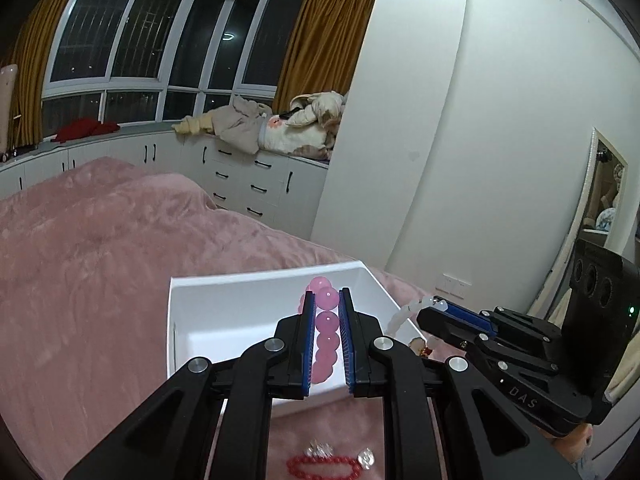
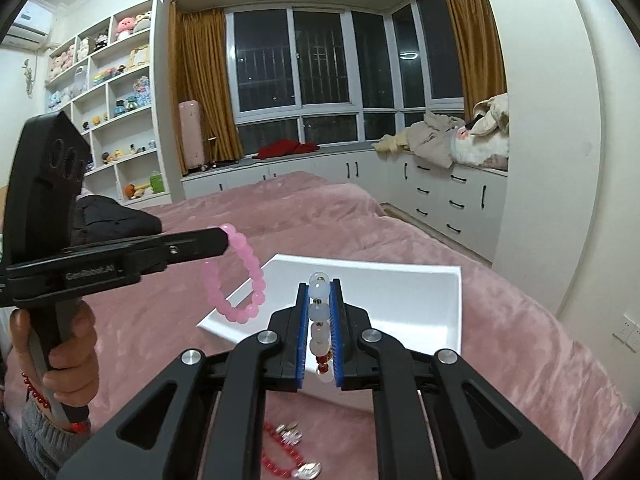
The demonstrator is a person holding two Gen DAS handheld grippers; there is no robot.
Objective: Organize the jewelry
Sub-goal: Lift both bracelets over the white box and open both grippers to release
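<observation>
My left gripper (image 1: 326, 296) is shut on a pink bead bracelet (image 1: 326, 324) and holds it over the white tray (image 1: 224, 312) on the bed. In the right wrist view the left gripper (image 2: 224, 240) shows at the left with the pink bracelet (image 2: 240, 276) hanging from its tips above the tray's left edge. My right gripper (image 2: 319, 286) is shut on a white bead bracelet (image 2: 319, 312) with red beads, above the white tray (image 2: 420, 296). In the left wrist view the right gripper (image 1: 434, 306) holds the white bracelet (image 1: 404, 314) at the tray's right rim.
A red bead bracelet with silver charms (image 1: 324, 464) lies on the pink bedspread (image 1: 100, 260) in front of the tray; it also shows in the right wrist view (image 2: 288, 452). White drawers (image 2: 448, 196) and a white wall (image 1: 500, 140) stand to the right.
</observation>
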